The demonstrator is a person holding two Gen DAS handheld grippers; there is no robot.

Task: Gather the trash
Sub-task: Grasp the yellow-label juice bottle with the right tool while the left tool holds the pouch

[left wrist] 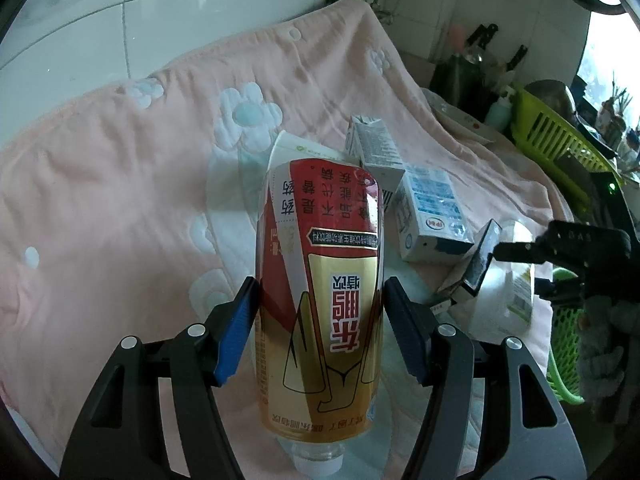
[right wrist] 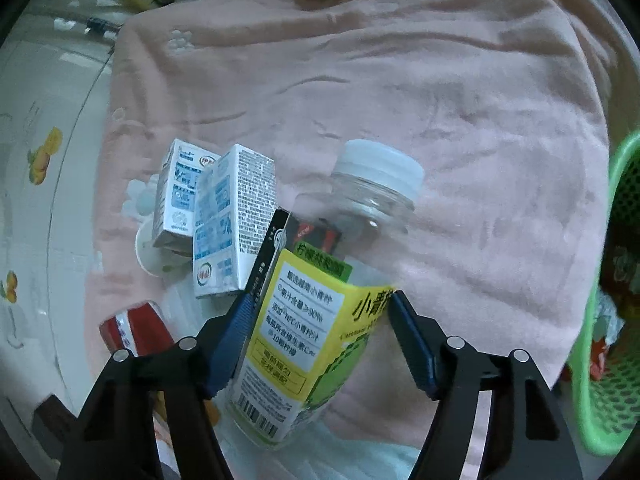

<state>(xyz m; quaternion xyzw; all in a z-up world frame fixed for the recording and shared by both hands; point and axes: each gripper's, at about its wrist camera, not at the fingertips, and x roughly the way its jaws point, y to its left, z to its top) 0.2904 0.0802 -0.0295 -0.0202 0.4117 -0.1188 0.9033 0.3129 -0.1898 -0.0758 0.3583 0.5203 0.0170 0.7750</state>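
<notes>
Clear plastic: the yellow-labelled bottle (right wrist: pixel 316 320) lies on the pink blanket (right wrist: pixel 440 120), long axis pointing away from my right gripper (right wrist: pixel 320 332), whose jaws flank the label, barely touching. Green basket (right wrist: pixel 616 280) sits right. My left gripper (left wrist: pixel 320 320) clamps the red-gold bottle (left wrist: pixel 320 300); cartons (right wrist: pixel 224 216) crowd left.

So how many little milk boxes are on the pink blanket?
2. One white-and-blue milk box sits farther left; the second milk box leans beside it, next to the black box. More could hide behind the bottles.
</notes>
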